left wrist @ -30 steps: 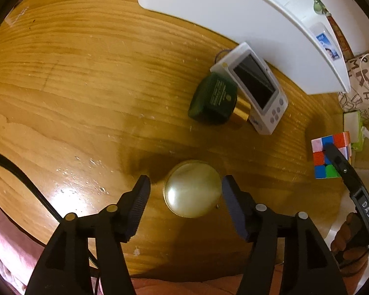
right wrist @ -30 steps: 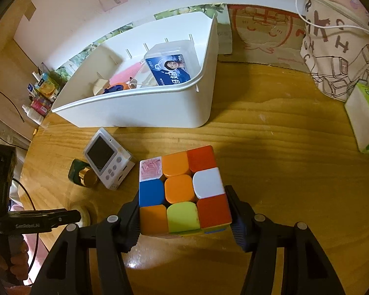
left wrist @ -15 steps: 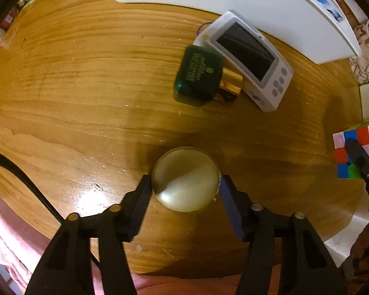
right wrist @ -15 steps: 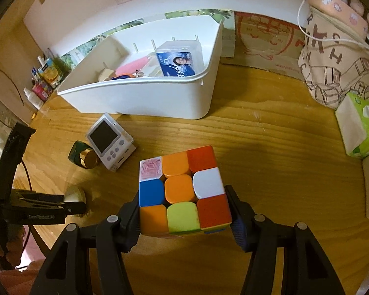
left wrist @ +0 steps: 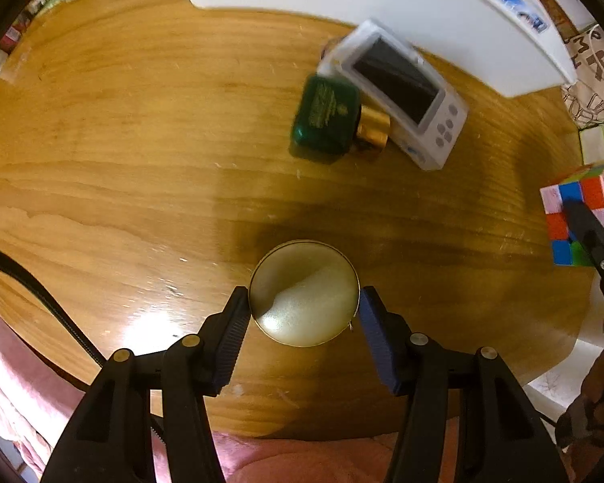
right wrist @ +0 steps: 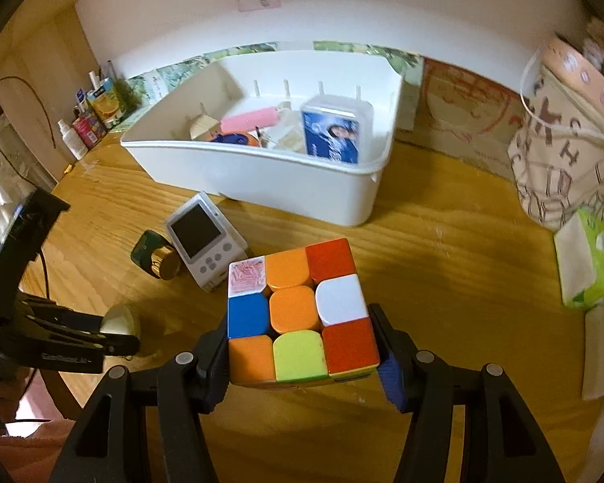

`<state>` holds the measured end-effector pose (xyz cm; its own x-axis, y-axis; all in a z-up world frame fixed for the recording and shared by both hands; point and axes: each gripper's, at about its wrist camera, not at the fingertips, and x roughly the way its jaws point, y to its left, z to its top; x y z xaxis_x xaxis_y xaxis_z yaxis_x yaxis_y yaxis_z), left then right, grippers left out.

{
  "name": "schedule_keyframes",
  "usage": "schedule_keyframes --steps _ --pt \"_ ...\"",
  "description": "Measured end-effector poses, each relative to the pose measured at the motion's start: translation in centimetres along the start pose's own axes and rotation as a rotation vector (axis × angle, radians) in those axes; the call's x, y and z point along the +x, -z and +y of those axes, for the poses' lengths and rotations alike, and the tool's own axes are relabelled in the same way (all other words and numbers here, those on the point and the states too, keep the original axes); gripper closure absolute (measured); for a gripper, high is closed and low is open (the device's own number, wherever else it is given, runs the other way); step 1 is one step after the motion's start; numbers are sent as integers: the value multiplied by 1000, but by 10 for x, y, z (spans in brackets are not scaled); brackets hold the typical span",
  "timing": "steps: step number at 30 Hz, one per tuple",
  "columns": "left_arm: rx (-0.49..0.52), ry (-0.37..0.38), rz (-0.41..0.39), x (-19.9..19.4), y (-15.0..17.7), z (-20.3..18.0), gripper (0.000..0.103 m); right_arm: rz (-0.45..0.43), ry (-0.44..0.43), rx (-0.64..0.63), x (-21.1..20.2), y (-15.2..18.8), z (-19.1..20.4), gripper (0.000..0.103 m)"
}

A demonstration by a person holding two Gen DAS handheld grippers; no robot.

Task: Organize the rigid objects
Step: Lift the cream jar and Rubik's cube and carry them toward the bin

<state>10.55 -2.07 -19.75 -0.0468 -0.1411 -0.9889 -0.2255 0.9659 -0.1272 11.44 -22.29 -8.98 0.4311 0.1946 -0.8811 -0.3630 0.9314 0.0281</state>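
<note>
Two tools at work, both loaded, both short of the white bin (right wrist: 261, 185). Largest first: white bin at the back of the bench (right wrist: 443, 249), open-topped, already partly filled, free room nearest its left end. In front of the bin, just off its near wall, a white handheld console (right wrist: 205, 241), a green bottle with gold cap (right wrist: 157, 257) touching its left side. Nearer than the bin and to its right, a puzzle cube (right wrist: 298, 318) clamped in the right tool (right wrist: 302, 354), clear of the bench. Well in front of the bin and left, a round gold tin (left wrist: 304, 298) pinched across its widest part by the left tool (left wrist: 302, 314), pointing straight down.

Best done by lifting well above the bin's near rim before crossing, passing right of the console, then lowering and letting go low. Tin: grip kept level, rim slippery by the look. Open bench ample right of the bin; a tissue pack (right wrist: 592, 265) and a patterned bag (right wrist: 563, 153) at that edge.
</note>
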Motion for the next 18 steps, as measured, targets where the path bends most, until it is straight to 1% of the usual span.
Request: schedule_keyframes --steps 5,10,14,18 --pt "14 4 -63 -31 -6 6 44 -33 -8 -39 -4 -12 10 43" --pt "53 -36 -151 -65 -15 8 44 -79 -19 -73 -10 -30 23 42" --pt "64 -40 -195 -86 -23 13 44 -125 -28 -93 -15 -49 31 42" --pt "76 -53 -235 -109 -37 8 44 -167 -35 -102 -18 -65 37 42"
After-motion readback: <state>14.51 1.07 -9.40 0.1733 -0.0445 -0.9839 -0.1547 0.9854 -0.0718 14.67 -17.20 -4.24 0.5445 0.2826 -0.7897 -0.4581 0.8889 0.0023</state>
